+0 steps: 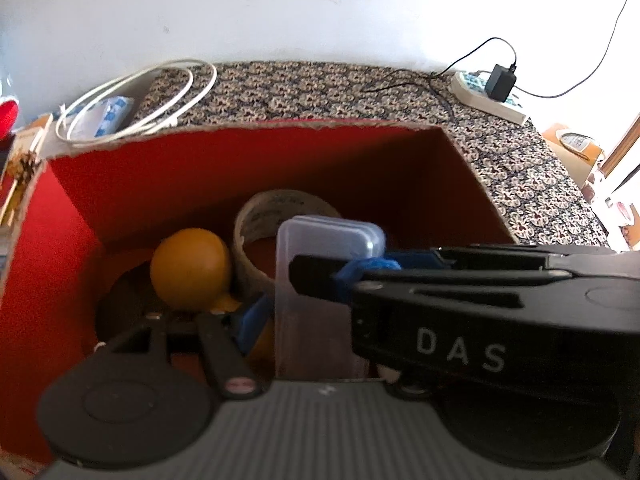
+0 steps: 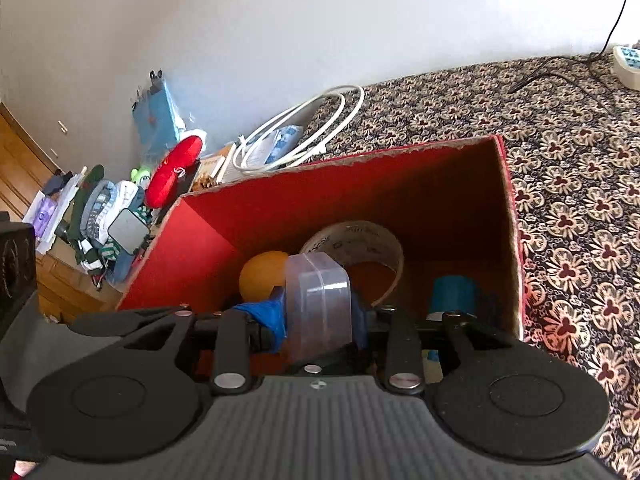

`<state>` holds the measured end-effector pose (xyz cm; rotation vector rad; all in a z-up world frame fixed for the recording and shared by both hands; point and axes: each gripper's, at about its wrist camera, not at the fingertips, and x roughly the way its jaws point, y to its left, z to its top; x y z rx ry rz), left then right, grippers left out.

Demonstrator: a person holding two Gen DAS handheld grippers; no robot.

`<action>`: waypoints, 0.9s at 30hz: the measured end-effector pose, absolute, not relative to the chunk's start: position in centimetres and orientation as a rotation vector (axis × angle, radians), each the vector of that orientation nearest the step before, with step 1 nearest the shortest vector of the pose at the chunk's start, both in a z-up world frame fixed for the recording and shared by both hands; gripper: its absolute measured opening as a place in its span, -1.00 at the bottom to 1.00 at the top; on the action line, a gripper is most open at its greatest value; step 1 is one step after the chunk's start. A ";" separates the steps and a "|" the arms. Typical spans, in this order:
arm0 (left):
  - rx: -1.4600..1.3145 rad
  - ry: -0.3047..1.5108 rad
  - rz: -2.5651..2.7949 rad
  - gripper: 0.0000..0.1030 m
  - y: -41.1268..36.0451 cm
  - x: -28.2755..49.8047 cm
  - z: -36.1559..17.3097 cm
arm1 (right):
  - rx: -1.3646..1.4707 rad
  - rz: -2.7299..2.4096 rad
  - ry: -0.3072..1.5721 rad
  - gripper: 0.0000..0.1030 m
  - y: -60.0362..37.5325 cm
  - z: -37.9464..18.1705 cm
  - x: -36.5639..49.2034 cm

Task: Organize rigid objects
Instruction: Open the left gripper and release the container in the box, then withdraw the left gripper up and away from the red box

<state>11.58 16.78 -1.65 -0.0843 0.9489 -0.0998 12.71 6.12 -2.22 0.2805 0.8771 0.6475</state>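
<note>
The clear plastic container [image 2: 320,300] stands on edge over the red cardboard box [image 2: 280,208], clamped between the right gripper [image 2: 320,316]'s blue pads. The left gripper [image 1: 304,300] tilts down into the box, jaws apart around the container. "DAS" reads on the right gripper's arm. Only the right view shows a blue cup [image 2: 454,292] beside the tape roll [image 2: 360,244] and orange ball [image 2: 260,272].

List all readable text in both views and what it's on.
"DAS": white letters on the black arm of the right tongs, seen in the left wrist view.
Tape roll: dark print on its inner face, too blurred to read.
Booklet left of the box: print too small to read.
Power strip: markings unreadable.
Nothing else legible.
</note>
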 end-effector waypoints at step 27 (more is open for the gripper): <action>0.054 0.846 0.048 0.26 14.5 3.2 2.9 | 0.344 0.395 0.752 -0.63 0.7 1.3 4.3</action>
